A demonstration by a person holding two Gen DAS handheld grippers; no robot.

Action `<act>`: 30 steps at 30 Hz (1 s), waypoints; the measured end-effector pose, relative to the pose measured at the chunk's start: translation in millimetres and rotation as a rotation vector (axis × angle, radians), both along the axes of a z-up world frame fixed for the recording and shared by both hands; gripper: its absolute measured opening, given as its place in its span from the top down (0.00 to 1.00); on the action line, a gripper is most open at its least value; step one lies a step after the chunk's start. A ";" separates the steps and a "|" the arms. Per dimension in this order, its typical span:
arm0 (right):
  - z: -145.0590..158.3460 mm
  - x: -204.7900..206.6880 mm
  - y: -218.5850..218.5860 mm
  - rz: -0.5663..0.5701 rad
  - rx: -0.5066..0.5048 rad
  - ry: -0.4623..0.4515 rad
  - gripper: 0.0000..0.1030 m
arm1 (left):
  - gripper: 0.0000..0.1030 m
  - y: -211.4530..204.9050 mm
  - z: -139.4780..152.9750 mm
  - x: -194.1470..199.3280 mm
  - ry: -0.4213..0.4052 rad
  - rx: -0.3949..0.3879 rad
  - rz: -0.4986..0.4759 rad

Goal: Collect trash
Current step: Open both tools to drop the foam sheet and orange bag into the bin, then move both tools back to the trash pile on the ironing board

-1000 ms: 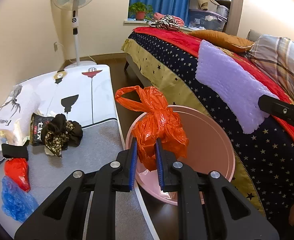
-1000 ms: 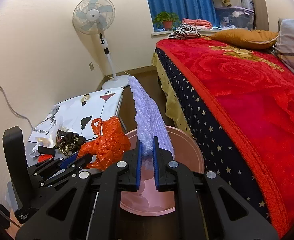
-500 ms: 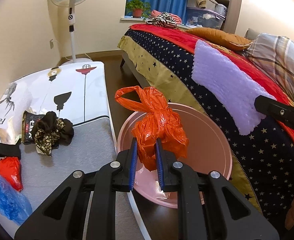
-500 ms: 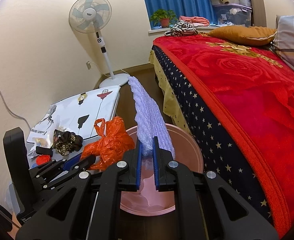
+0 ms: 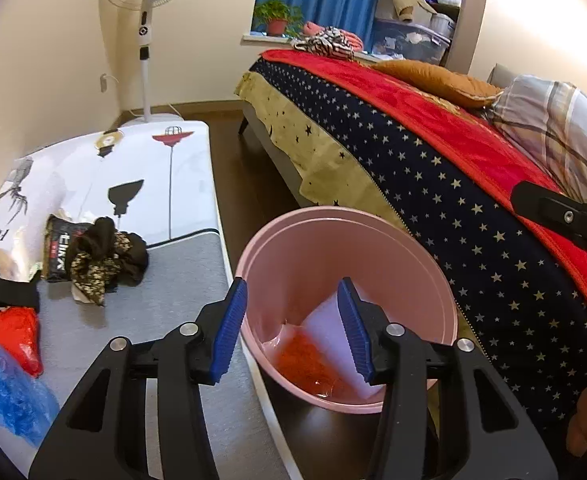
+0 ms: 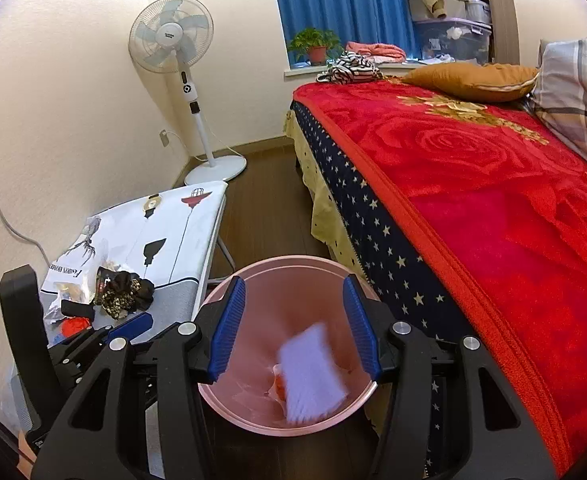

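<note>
A pink bin (image 5: 333,236) stands on the floor between the ironing board and the bed; it also shows in the right wrist view (image 6: 293,268). Inside it lie an orange plastic bag (image 5: 305,360) and a pale purple foam sheet (image 5: 329,324), which looks blurred in the right wrist view (image 6: 311,372). My left gripper (image 5: 293,328) is open and empty above the bin's near rim. My right gripper (image 6: 293,320) is open and empty above the bin. On the board lie a red bag (image 5: 15,336), a blue bag (image 5: 13,396), a black packet (image 5: 59,252) and a dark patterned cloth (image 5: 101,256).
The ironing board (image 5: 133,184) is to the left of the bin. The bed (image 5: 433,152) with a red blanket is on the right. A standing fan (image 5: 145,20) is by the far wall. A white printed bag (image 5: 5,208) lies at the board's left edge.
Both grippers have opened. The orange bag and the purple foam sheet have dropped from them into the pink bin.
</note>
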State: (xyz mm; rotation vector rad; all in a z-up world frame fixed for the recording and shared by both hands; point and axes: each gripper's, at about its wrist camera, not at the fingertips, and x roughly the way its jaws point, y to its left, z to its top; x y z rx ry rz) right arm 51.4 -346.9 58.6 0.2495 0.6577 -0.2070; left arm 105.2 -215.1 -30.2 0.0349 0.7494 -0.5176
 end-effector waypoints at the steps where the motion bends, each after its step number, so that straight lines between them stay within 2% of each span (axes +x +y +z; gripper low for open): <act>1: 1.6 -0.6 1.6 0.004 -0.003 -0.007 0.50 | 0.56 2.2 1.7 -1.5 -0.010 0.001 0.004; 8: 11.7 -5.3 20.6 0.063 -0.024 -0.064 0.50 | 0.58 32.8 13.7 -22.5 -0.097 -0.007 0.084; 19: 15.5 -6.3 58.0 0.178 -0.003 -0.122 0.53 | 0.58 81.8 23.4 -39.7 -0.145 0.000 0.203; 30: 5.1 16.8 96.9 0.275 0.035 -0.120 0.57 | 0.58 118.3 8.5 -41.9 -0.122 0.025 0.299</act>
